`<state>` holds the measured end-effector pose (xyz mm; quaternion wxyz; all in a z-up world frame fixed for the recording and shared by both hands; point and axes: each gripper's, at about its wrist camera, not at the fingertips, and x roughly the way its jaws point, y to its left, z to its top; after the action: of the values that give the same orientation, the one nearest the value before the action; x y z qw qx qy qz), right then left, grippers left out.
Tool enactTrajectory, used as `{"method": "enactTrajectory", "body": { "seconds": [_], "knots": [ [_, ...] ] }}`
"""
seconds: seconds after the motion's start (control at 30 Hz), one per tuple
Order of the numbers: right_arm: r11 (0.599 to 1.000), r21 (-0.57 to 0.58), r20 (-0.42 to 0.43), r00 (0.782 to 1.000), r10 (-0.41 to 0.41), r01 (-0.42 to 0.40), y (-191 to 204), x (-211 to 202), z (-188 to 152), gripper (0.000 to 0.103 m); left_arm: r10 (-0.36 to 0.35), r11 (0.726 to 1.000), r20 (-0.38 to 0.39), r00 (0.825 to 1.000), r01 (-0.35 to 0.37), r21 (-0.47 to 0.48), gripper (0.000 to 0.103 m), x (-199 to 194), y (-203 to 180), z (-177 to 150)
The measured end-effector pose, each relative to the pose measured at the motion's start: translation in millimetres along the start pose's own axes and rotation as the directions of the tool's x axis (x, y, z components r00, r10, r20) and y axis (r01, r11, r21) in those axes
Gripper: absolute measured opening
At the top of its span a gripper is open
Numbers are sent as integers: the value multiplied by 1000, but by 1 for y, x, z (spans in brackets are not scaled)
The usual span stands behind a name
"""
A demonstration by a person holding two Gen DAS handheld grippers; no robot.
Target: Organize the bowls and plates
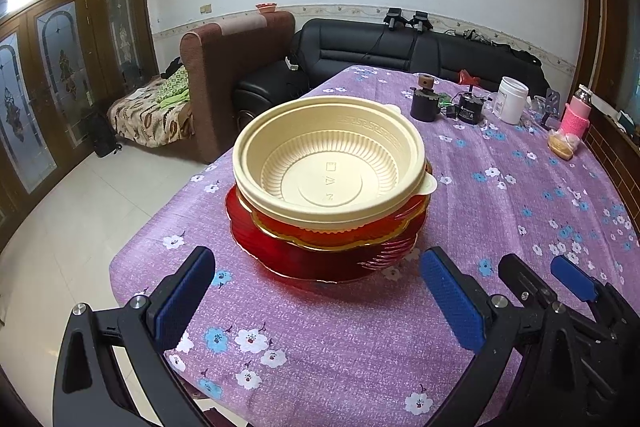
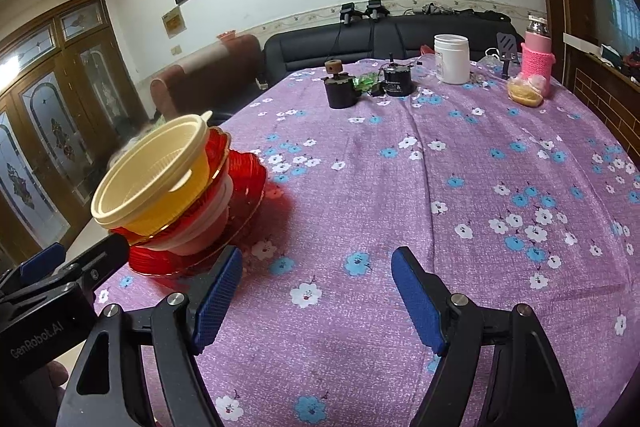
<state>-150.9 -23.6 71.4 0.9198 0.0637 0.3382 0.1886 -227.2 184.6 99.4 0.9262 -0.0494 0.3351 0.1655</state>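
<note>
A cream plastic bowl (image 1: pixel 328 163) sits on top of a stack of red plates (image 1: pixel 304 259) on the purple flowered tablecloth (image 1: pixel 360 347). In the right wrist view the same stack shows at the left: cream bowl (image 2: pixel 156 171), a white bowl (image 2: pixel 208 223) under it, red plates (image 2: pixel 244 179). My left gripper (image 1: pixel 316 291) is open and empty, just short of the stack. My right gripper (image 2: pixel 316 291) is open and empty over bare cloth, right of the stack. Its fingers (image 1: pixel 572 279) show at the right of the left wrist view.
At the far end of the table stand a black cup (image 2: pixel 340 93), a black device (image 2: pixel 396 81), a white jar (image 2: pixel 452 59), a pink bottle (image 2: pixel 538 59) and a bag of food (image 2: pixel 524 93). Sofas (image 1: pixel 400 47) lie beyond. The table's left edge (image 1: pixel 120 267) drops to floor.
</note>
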Motion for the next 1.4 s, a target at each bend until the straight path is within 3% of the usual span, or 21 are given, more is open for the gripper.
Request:
{"method": "enactTrajectory", "body": {
  "seconds": [0.17, 0.5, 0.93, 1.4],
  "knots": [
    [998, -45, 11, 999, -51, 51, 8, 3, -4, 82, 0, 1000, 3, 1000, 0, -1, 103, 3, 1, -1],
    [993, -102, 2, 998, -63, 63, 35, 11, -11, 82, 4, 999, 46, 999, -2, -34, 103, -2, 23, -3],
    [979, -199, -43, 997, -60, 50, 79, 29, -19, 82, -43, 992, -15, 999, 41, -117, 103, 19, 62, -10],
    [973, -225, -85, 994, -66, 45, 100, 48, -23, 82, -59, 985, -54, 997, 49, -164, 103, 38, 88, -14]
  ]
}}
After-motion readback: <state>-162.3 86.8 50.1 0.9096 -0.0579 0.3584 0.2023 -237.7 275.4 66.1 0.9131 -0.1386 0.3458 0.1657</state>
